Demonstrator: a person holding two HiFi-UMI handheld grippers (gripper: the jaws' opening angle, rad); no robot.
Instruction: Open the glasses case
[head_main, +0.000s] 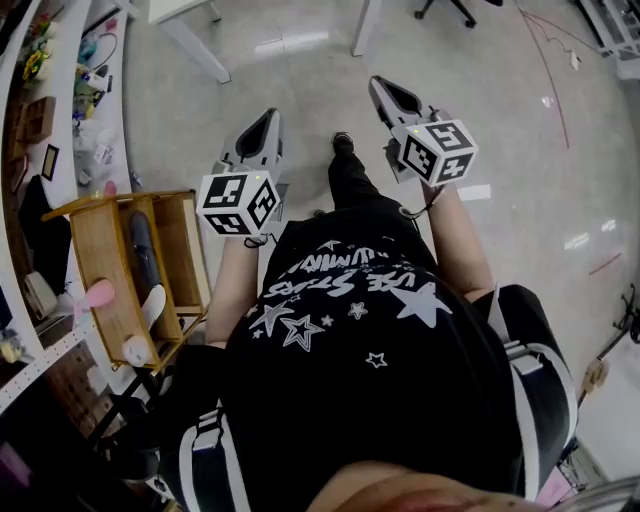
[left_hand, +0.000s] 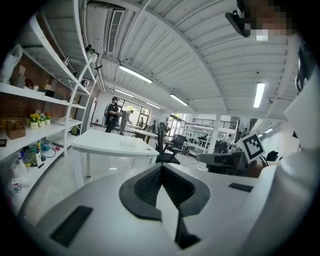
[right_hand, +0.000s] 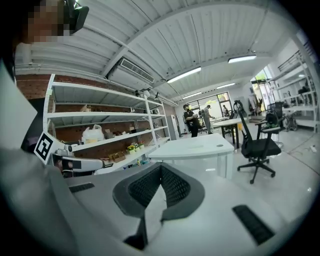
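Well, both claws are held out level over the grey floor (head_main: 300, 90), well apart. The left claw (left_hand: 161, 169) has its jaws together, tips touching, with nothing between them. The right claw (right_hand: 161, 167) is the same. A dark long thing (head_main: 143, 255) lies in the wooden rack (head_main: 100, 250) at the person's left; I cannot tell if it is the glasses case.

Black shirt (head_main: 350, 320) with white stars, tan wooden rack (head_main: 100, 250), pale grey floor (head_main: 500, 60), white left gripper (head_main: 264, 122) and right gripper (head_main: 384, 92), black-and-white marker cubes (head_main: 238, 203).
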